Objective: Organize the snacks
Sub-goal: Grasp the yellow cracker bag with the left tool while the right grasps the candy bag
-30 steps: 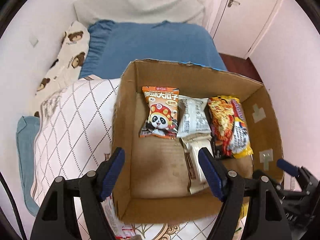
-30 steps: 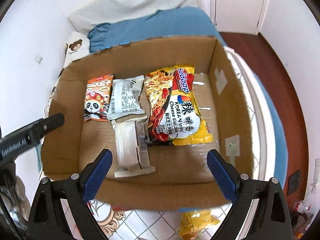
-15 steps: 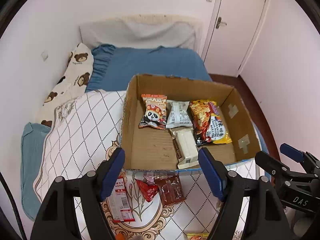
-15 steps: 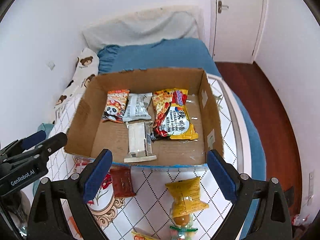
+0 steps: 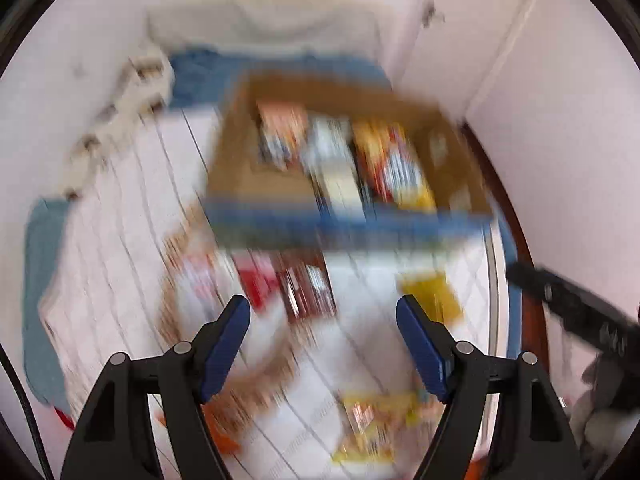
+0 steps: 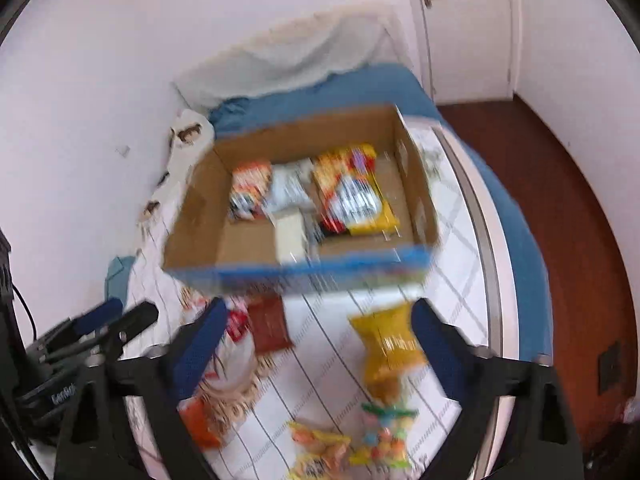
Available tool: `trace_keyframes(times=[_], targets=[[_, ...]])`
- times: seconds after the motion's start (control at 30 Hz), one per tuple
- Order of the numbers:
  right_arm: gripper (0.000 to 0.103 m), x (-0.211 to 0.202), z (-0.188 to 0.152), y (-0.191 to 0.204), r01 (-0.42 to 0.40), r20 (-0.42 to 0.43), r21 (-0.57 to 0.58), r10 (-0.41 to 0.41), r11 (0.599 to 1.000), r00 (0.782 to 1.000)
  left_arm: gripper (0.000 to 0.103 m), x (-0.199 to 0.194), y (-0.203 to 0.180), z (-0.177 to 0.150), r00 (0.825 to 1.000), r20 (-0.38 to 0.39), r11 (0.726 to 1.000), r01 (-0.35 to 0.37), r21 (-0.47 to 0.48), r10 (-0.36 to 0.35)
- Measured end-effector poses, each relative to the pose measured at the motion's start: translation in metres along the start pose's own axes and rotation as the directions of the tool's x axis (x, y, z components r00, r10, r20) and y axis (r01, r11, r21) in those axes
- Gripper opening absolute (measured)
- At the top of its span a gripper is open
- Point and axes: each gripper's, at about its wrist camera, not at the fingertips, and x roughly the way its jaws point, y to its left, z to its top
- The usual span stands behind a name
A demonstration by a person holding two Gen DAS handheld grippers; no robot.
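Note:
A cardboard box (image 6: 192, 216) with a blue front edge sits on the quilt. It holds a panda packet (image 6: 248, 188), a grey packet (image 6: 290, 188), a white bar (image 6: 290, 236) and a yellow noodle pack (image 6: 356, 196). Loose snacks lie in front of it: a dark red packet (image 6: 272, 324), a yellow bag (image 6: 390, 344), a candy bag (image 6: 384, 436) and an orange packet (image 6: 198, 420). My right gripper (image 6: 318, 320) hangs above these, its jaws closing with nothing between them. My left gripper (image 5: 322, 308) is open and empty above the blurred dark red packet (image 5: 308, 284), with the box (image 5: 236, 160) beyond.
The white diamond-pattern quilt (image 6: 452, 248) covers a bed with a blue sheet (image 6: 320, 92) and a pale pillow (image 6: 288, 56). A bear-print pillow (image 6: 188, 136) lies along the left wall. Dark wood floor (image 6: 560, 184) and a door (image 6: 468, 28) are to the right.
Both grippers have drawn back from over the box toward the near end of the quilt. Loose packets in front of the box have come into view. Both views are now motion-blurred.

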Motion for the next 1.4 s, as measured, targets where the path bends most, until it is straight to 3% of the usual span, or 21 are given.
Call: trace_keyframes(times=[0.1, 0.2, 0.27, 0.33, 0.37, 0.4, 0.47, 0.53, 0.63, 0.7, 0.83, 1.0, 1.17, 1.23, 1.4], targets=[[0.067, 0.018, -0.033, -0.03, 0.015, -0.079, 0.06, -0.011, 0.998, 0.997, 0.074, 0.047, -0.013, -0.04, 0.981, -0.186, 0.998, 0.051, 0.022, -0.046], [0.067, 0.032, -0.067, -0.061, 0.044, -0.142, 0.131, -0.025, 0.99, 0.99, 0.074, 0.097, -0.032, -0.083, 0.929, -0.362, 0.994, 0.102, 0.04, -0.081], [0.067, 0.037, -0.083, -0.076, 0.061, -0.172, 0.167, -0.031, 0.984, 0.985, 0.074, 0.132, -0.046, -0.11, 0.875, -0.475, 0.991, 0.127, 0.039, -0.094], [0.067, 0.041, -0.096, -0.091, 0.067, -0.198, 0.209, -0.025, 0.976, 0.98, 0.074, 0.157, -0.054, -0.126, 0.835, -0.54, 0.989, 0.143, 0.031, -0.104], [0.067, 0.043, -0.101, -0.097, 0.071, -0.207, 0.222, -0.024, 0.972, 0.978, 0.074, 0.17, -0.057, -0.132, 0.826, -0.557, 0.992, 0.125, 0.034, -0.085], [0.067, 0.045, -0.105, -0.102, 0.078, -0.211, 0.233, -0.028, 0.969, 0.977, 0.074, 0.175, -0.058, -0.135, 0.829, -0.554, 0.993, 0.113, 0.037, -0.074], [0.067, 0.048, -0.108, -0.106, 0.076, -0.221, 0.233, -0.023, 0.97, 0.975, 0.06, 0.174, -0.056, -0.132, 0.852, -0.52, 0.995, 0.092, 0.037, -0.06], [0.067, 0.053, -0.107, -0.105, 0.076, -0.23, 0.223, -0.024, 0.972, 0.973, 0.056, 0.168, -0.048, -0.125, 0.87, -0.489, 0.996, 0.084, 0.022, -0.063], [0.067, 0.066, -0.104, -0.095, 0.074, -0.259, 0.186, -0.024, 0.98, 0.966, 0.056, 0.161, -0.03, -0.111, 0.896, -0.442, 0.999, 0.037, 0.0, -0.033], [0.067, 0.081, -0.109, -0.084, 0.078, -0.308, 0.146, -0.03, 0.986, 0.951, 0.056, 0.16, -0.013, -0.101, 0.905, -0.425, 0.999, 0.011, -0.046, -0.029], [0.073, 0.112, -0.127, -0.072, 0.086, -0.4, 0.106, -0.036, 0.991, 0.916, 0.056, 0.162, 0.005, -0.093, 0.907, -0.419, 0.994, 0.005, -0.105, -0.049], [0.073, 0.136, -0.141, -0.068, 0.116, -0.439, 0.087, -0.066, 0.989, 0.896, 0.058, 0.175, 0.003, -0.096, 0.895, -0.443, 0.994, 0.01, -0.11, -0.058], [0.071, 0.144, -0.145, -0.063, 0.127, -0.425, 0.064, -0.088, 0.99, 0.901, 0.058, 0.183, -0.007, -0.094, 0.895, -0.444, 0.996, -0.006, -0.092, -0.035], [0.056, 0.144, -0.145, -0.062, 0.138, -0.413, 0.047, -0.107, 0.989, 0.905, 0.055, 0.178, -0.011, -0.095, 0.904, -0.428, 0.996, -0.011, -0.084, -0.026], [0.053, 0.132, -0.145, -0.058, 0.115, -0.388, 0.037, -0.091, 0.993, 0.917, 0.051, 0.155, -0.026, -0.09, 0.915, -0.4, 0.997, 0.013, -0.07, -0.04]])
